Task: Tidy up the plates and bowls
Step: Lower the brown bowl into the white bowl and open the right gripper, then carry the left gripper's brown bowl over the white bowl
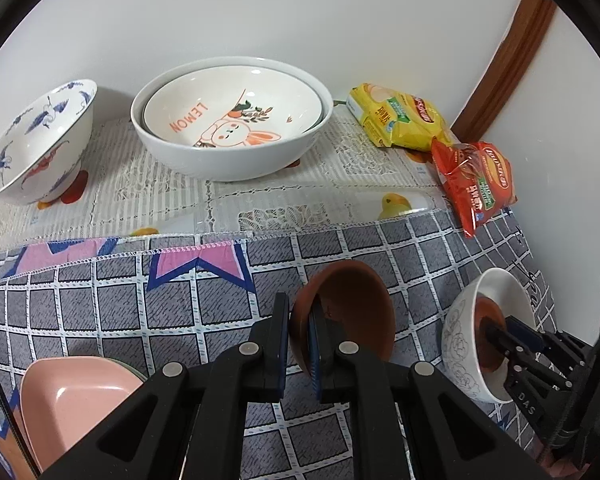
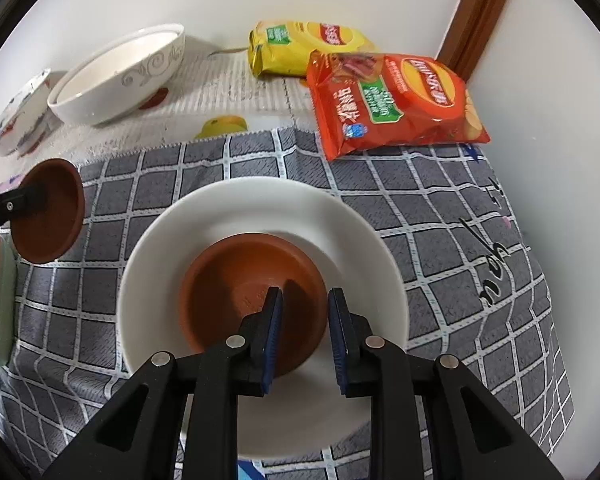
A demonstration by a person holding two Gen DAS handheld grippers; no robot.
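My left gripper (image 1: 300,336) is shut on the rim of a small brown bowl (image 1: 352,312) and holds it tilted above the grey checked cloth; it also shows in the right wrist view (image 2: 52,216). My right gripper (image 2: 305,320) is open, its fingers astride the rim of a second brown bowl (image 2: 240,300) that sits inside a white bowl (image 2: 340,232). The left wrist view shows that white bowl (image 1: 464,344), with a floral outline, at the right. A large white bowl (image 1: 220,156) holds a "LEMON" rabbit bowl (image 1: 236,116). A crane-pattern bowl (image 1: 36,144) stands at the far left.
A pink dish (image 1: 72,404) lies stacked on a green one at the near left. A yellow snack bag (image 1: 396,120) and a red snack bag (image 1: 476,184) lie at the right by the wall. The wall and a brown door frame (image 1: 508,60) close the back and right.
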